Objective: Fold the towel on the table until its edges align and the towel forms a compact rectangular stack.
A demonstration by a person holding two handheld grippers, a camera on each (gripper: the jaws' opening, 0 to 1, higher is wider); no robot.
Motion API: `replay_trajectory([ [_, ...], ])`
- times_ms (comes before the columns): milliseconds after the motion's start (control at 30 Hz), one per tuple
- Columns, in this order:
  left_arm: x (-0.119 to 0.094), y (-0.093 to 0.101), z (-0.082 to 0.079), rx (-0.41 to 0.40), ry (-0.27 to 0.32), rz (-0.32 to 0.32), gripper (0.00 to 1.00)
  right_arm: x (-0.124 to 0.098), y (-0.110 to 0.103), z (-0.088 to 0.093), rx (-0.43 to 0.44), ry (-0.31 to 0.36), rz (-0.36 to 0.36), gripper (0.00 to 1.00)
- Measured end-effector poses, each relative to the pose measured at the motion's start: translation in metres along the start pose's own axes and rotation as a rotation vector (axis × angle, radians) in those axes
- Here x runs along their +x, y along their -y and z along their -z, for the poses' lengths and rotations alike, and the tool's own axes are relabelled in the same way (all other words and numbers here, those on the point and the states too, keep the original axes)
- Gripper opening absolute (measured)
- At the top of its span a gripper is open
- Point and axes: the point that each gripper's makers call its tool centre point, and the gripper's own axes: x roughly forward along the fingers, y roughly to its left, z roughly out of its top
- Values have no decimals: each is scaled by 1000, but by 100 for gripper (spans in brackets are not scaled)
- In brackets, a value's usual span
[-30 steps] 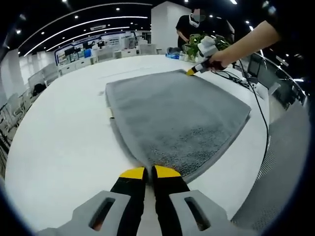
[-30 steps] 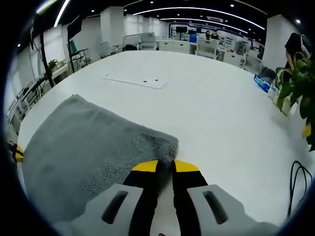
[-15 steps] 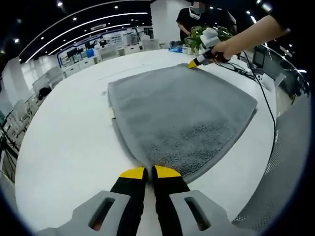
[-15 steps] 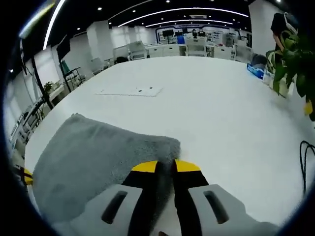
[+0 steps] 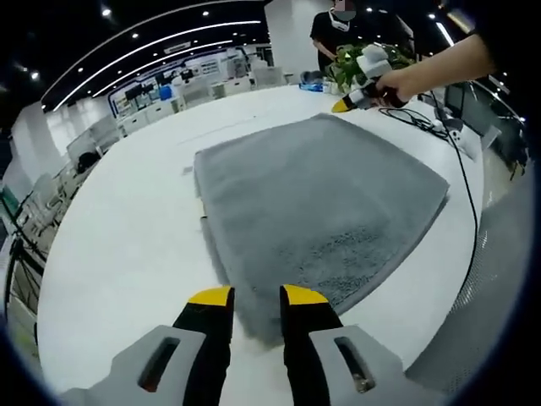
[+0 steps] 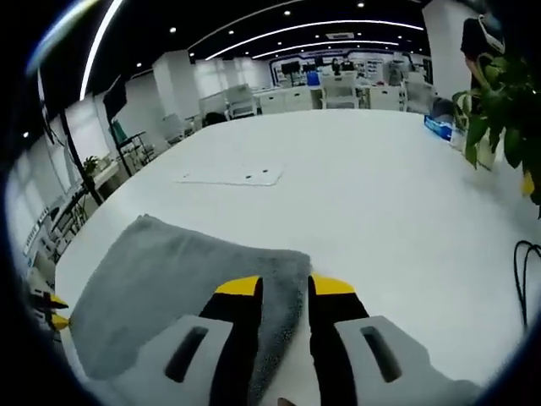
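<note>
A grey towel (image 5: 321, 194) lies flat and folded on the white table (image 5: 118, 237). My left gripper (image 5: 258, 296) is open, and the towel's near corner lies in the gap between its yellow-tipped jaws. At the far corner, a hand holds my right gripper (image 5: 342, 106). In the right gripper view the towel (image 6: 169, 279) spreads to the left. The right gripper (image 6: 286, 286) is open, with a corner of the towel between its jaws. The left gripper's yellow tips (image 6: 51, 309) peek in at the far left edge.
A potted plant (image 6: 499, 93) and a blue box (image 6: 439, 127) stand at the table's far side. Black cables (image 5: 423, 118) trail near the table edge. A flat white panel (image 6: 230, 176) lies on the table. A person (image 5: 338, 30) stands behind the plant.
Both grippers have gone from shut on the towel's corners to open. The towel now rests flat on the table.
</note>
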Motion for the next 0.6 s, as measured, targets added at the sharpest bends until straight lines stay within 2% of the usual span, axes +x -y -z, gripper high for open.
replay_trajectory([
  [100,3,16,-10,10,23,34,24,-9,3,-7,95,54,-16,22],
  [367,12,60,-39,44,83,164,40,-32,-6,-26,32,86,-24,25],
  [600,23,111,-60,106,111,263,43,-44,-10,-28,-14,76,-41,29],
])
